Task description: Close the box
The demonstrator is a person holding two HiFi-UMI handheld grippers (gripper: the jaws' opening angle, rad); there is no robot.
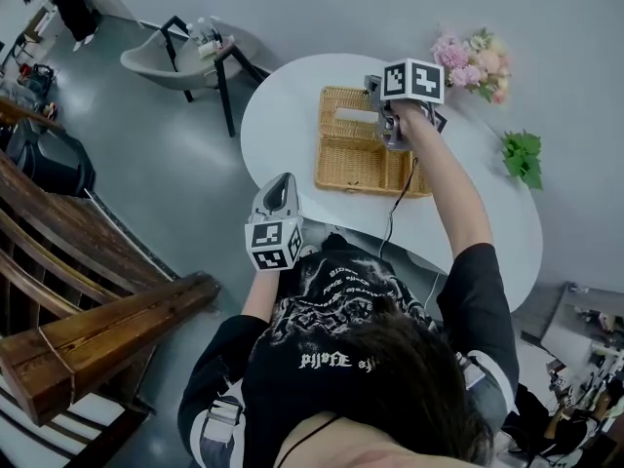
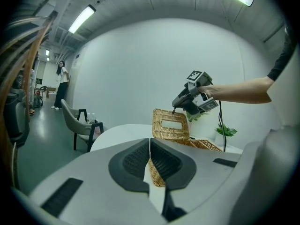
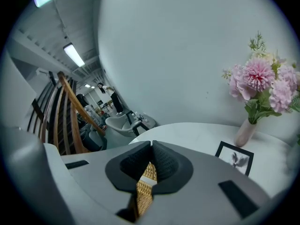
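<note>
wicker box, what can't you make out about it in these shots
- Inside of the wicker box: head view, too small to tell if anything lies in it; the right gripper covers its far right corner.
- Rest of the lid: right gripper view, only a wicker strip shows between the shut jaws.
- Box's near end: left gripper view, the left gripper hides it.

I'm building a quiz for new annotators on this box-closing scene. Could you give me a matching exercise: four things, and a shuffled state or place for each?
Things:
1. right gripper
2. left gripper
3. lid
4. flowers

States:
A. pink, in a vase
B. shut on nothing, held away from the box
C. standing upright on the wicker box
D. shut on the lid's top edge

Pairs: 1-D, 2-B, 3-C, 4-A
</note>
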